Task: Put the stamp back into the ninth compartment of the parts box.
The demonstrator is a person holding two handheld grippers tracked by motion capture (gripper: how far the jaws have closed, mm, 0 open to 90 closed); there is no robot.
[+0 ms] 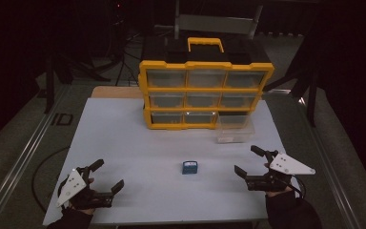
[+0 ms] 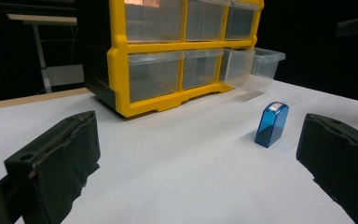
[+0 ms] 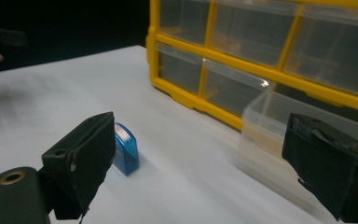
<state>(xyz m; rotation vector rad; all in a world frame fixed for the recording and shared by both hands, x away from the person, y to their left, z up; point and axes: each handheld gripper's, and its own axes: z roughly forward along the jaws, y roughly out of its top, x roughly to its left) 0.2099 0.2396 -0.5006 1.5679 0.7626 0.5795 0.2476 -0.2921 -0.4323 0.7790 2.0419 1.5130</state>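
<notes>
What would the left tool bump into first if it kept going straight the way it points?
Probably the small blue box. It stands on the white table ahead of the open left tool, slightly toward one jaw. Depth is unclear, so it might just slip past toward the pulled-out clear drawer.

From my seat the table (image 1: 124, 143) lies bare all round the blue box (image 1: 189, 167) — I can come in from either side. Beyond it the yellow drawer cabinet (image 1: 205, 93) walls off the back — its pulled-out clear drawer (image 1: 236, 129) juts forward at right.
</notes>
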